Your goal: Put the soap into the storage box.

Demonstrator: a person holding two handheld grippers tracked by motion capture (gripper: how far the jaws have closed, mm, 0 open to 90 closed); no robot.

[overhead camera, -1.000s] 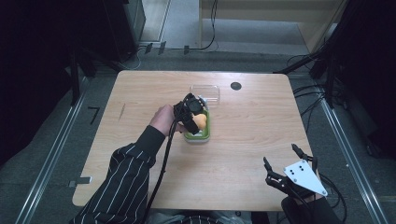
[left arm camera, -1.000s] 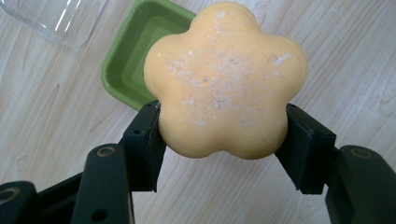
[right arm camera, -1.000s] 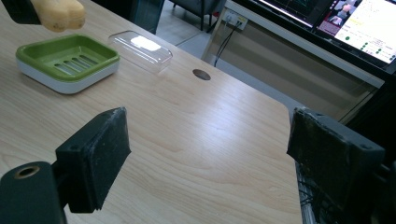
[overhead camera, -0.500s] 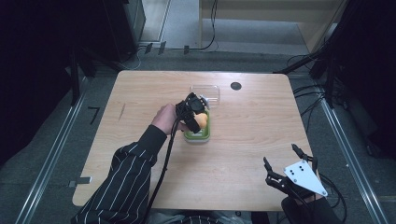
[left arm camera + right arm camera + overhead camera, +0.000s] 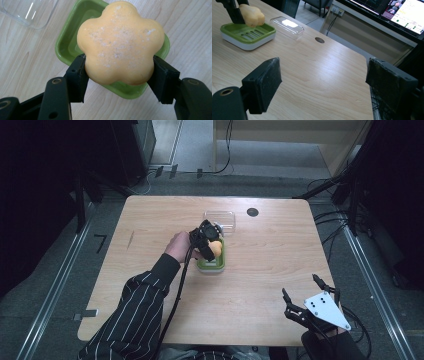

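Left gripper (image 5: pixel 117 72) grips the flower-shaped orange soap (image 5: pixel 119 42), jaws pressed against two opposite sides, one lobe notch each. From the high view the soap (image 5: pixel 215 248) hangs over the green soap dish (image 5: pixel 212 265), mid-bench, slightly toward the far edge.

Right gripper view, side-on: soap (image 5: pixel 252 15) held clear of the dish (image 5: pixel 247 33), not resting in it. It sits above the dish's far portion, partly overhanging the rim toward the clear plastic lid (image 5: pixel 287 26). Slotted floor of the dish bare beneath.

Key relation: dish lies directly below and a little to the person's side of the soap. Left gripper view confirms this, green rim (image 5: pixel 67 50) showing round the soap on the left, right and near sides. Soap roughly round, no real long axis; its broad face is tilted up toward the gripper's camera, not flat to the dish floor.

Lid (image 5: pixel 220 219) lies just beyond the dish on the bench (image 5: pixel 280 270), close to it, upside-down or not I cannot tell.

Right gripper (image 5: pixel 311 306) hangs at the near right corner, jaws wide apart, holding nothing, well apart from the dish. Left hand (image 5: pixel 177 247) is the nearer by far.

Judgement: a short drop with a slight draw back toward the person would seat the soap; it may need levelling first. Risk: catching the far rim.
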